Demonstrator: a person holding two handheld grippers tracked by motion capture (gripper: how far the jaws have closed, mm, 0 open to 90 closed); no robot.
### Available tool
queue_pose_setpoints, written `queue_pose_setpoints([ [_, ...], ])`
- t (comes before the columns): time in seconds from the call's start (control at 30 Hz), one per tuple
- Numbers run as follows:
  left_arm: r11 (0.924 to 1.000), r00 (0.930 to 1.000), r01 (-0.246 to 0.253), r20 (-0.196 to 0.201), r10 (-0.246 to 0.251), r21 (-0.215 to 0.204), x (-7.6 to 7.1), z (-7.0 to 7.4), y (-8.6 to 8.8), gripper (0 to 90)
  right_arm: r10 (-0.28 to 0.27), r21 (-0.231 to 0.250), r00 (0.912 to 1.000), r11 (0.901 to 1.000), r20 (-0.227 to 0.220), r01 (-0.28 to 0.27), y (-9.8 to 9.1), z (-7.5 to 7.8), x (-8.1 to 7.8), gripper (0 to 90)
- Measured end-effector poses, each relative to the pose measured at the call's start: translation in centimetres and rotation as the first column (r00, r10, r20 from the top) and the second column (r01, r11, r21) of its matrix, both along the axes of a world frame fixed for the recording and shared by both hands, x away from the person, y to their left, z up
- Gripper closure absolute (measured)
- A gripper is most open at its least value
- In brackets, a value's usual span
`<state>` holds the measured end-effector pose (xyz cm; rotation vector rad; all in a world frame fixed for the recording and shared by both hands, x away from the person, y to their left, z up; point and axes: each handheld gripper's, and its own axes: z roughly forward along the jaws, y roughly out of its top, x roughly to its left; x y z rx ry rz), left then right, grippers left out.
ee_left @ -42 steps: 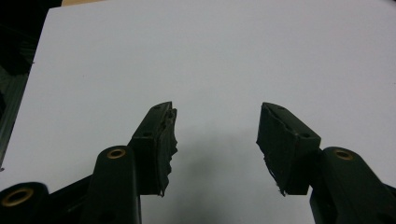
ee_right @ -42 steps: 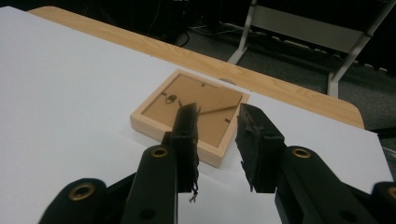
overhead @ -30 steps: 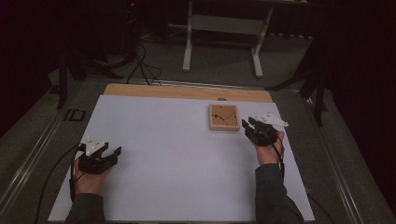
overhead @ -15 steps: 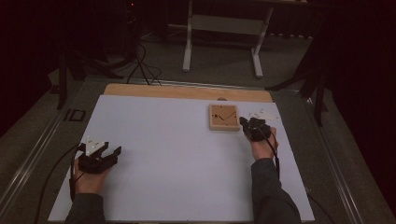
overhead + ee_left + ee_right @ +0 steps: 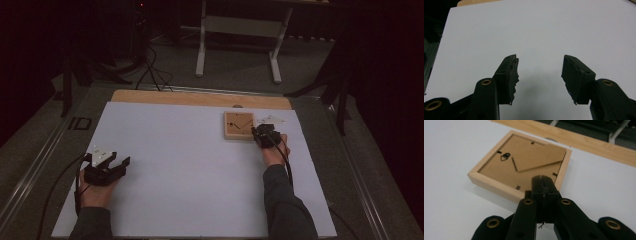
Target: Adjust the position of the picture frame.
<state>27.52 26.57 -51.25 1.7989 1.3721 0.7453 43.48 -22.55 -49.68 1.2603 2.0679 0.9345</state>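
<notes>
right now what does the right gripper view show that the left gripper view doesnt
Right gripper view: a square light-wood picture frame lying face down, its brown backing board with a small metal hanger up, and the right gripper with jaws closed together at the frame's near edge.

Left gripper view: the left gripper with jaws spread apart, nothing between them.

Both: the white tabletop sheet and the wooden strip at its far edge.

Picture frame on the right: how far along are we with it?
Done: the picture frame lies back-up on the white table, stand flap and hanging hook showing. In hand: the right gripper, jaws shut and empty, is over the frame's near edge. Left: the backing's tabs look unturned, and the left gripper rests open far from it.
</notes>
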Motion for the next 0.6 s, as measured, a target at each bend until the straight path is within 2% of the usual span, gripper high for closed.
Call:
queue_pose_setpoints([
  [0.1, 1.0000, 1.0000, 0.000, 0.001, 0.000, -0.002, 0.0, 0.0, 0.0, 46.1, -0.015, -0.002, 0.9996, 0.9999, -0.022, 0.015, 0.0, -0.4, 0.5, 89.9],
  [0.27, 1.0000, 1.0000, -0.002, 0.003, 0.002, -0.008, 0.0, 0.0, 0.1, 46.1, -0.033, -0.055, 0.9985, 0.9980, -0.044, 0.031, 0.4, -1.1, 1.2, 89.9],
  [0.37, 1.0000, 1.0000, -0.002, 0.003, 0.002, -0.008, 0.0, 0.0, 0.2, 46.1, -0.046, -0.046, 0.9976, 0.9980, -0.052, 0.044, 0.4, -1.3, 1.4, 89.9],
  [0.43, 1.0000, 1.0000, -0.002, 0.003, 0.002, -0.009, 0.0, 0.0, 0.1, 46.1, -0.061, -0.017, 0.9963, 0.9980, -0.060, 0.060, 0.2, -1.4, 1.5, 89.9],
  [0.6, 0.9999, 0.9999, -0.001, 0.013, 0.001, -0.010, -0.1, 0.1, 0.1, 46.1, -0.069, -0.018, 0.9952, 0.9975, -0.069, 0.068, 0.4, -1.4, 1.6, 90.0],
])
